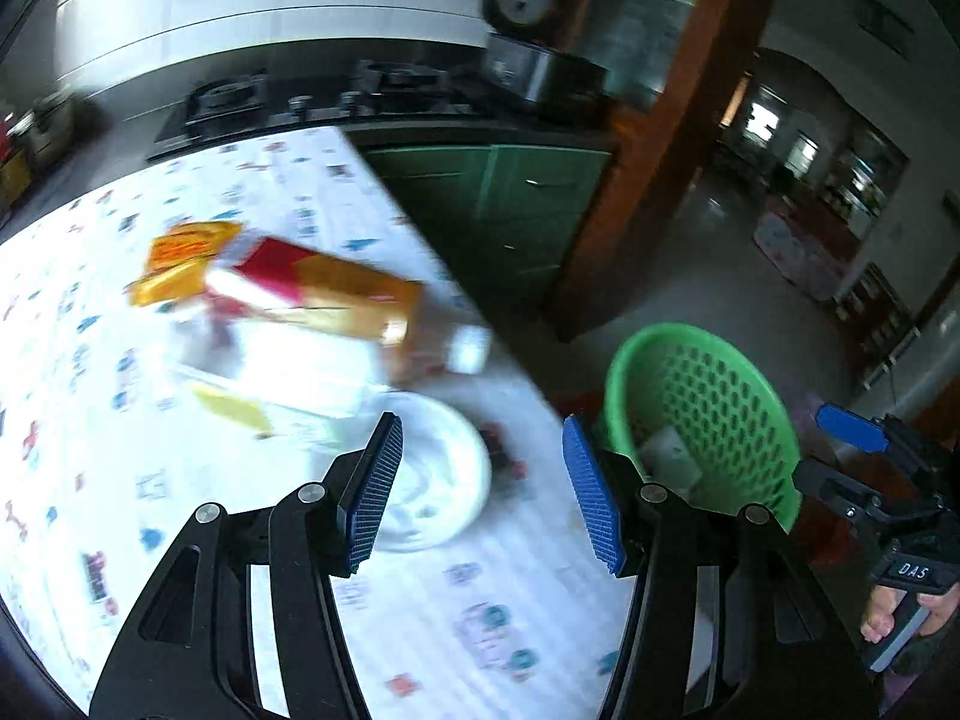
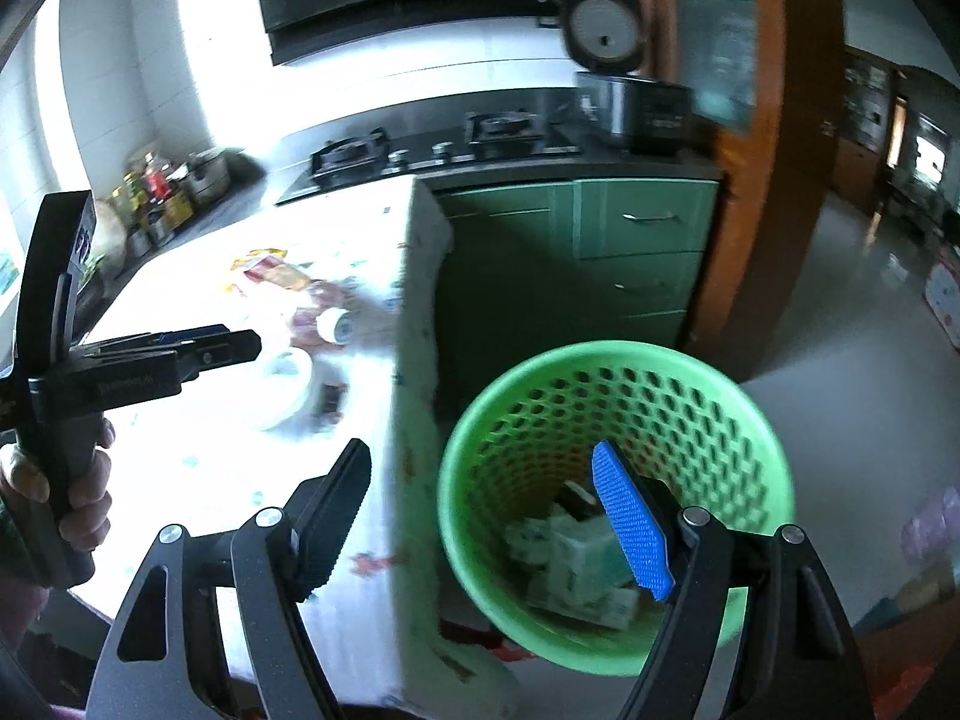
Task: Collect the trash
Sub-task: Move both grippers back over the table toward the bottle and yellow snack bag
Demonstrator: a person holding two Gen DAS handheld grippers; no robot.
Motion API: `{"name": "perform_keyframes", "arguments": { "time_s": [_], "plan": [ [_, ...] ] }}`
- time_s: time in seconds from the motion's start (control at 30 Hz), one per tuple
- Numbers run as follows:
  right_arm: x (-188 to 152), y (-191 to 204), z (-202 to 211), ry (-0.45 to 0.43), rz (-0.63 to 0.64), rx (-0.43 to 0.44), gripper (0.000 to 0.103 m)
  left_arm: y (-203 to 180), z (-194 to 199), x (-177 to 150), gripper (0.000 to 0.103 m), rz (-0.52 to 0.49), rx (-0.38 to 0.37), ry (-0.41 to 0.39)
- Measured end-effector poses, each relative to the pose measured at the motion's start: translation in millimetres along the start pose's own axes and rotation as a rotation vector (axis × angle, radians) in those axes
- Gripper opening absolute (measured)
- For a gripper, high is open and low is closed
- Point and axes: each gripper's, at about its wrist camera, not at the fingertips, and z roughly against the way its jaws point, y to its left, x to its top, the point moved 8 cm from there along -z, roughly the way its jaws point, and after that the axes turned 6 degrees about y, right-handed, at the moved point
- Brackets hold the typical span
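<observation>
In the left wrist view, the left gripper (image 1: 480, 480) hangs with its fingers spread and nothing between them above a white bowl (image 1: 444, 480) on the patterned table (image 1: 180, 540), with blurred orange and red wrappers (image 1: 288, 282) lying beyond it and the green basket (image 1: 708, 384) on the floor beside the table's edge. In the right wrist view, the right gripper (image 2: 480, 516) stands wide and empty over the basket's near rim, where crumpled packets (image 2: 576, 570) lie at the bottom.

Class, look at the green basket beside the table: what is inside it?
Inside the green basket lies a heap of crumpled pale cartons or wrappers with one dark piece on top. The right gripper's blue pad covers part of the heap, and anything beneath it is hidden.
</observation>
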Motion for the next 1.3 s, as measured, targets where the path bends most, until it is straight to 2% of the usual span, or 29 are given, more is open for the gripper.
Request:
{"name": "perform_keyframes", "arguments": {
  "time_s": [0.37, 0.8, 1.1, 1.3],
  "plan": [
    [26.4, 79.4, -28.2, 0.022, 0.148, 0.106, 0.074, 86.9, 33.6, -16.5, 0.056, 0.137, 0.092, -0.034],
    [59.7, 172.4, -70.9, 0.077, 0.345, 0.231, 0.074, 160.6, 65.4, -35.9, 0.056, 0.244, 0.163, -0.057],
    [82.0, 202.7, -110.3, 0.149, 0.394, 0.276, 0.074, 189.5, 69.4, -45.6, 0.056, 0.284, 0.176, -0.053],
    [89.9, 212.8, -138.6, 0.195, 0.425, 0.273, 0.074, 201.5, 66.7, -48.9, 0.056, 0.302, 0.176, -0.044]
  ]
}}
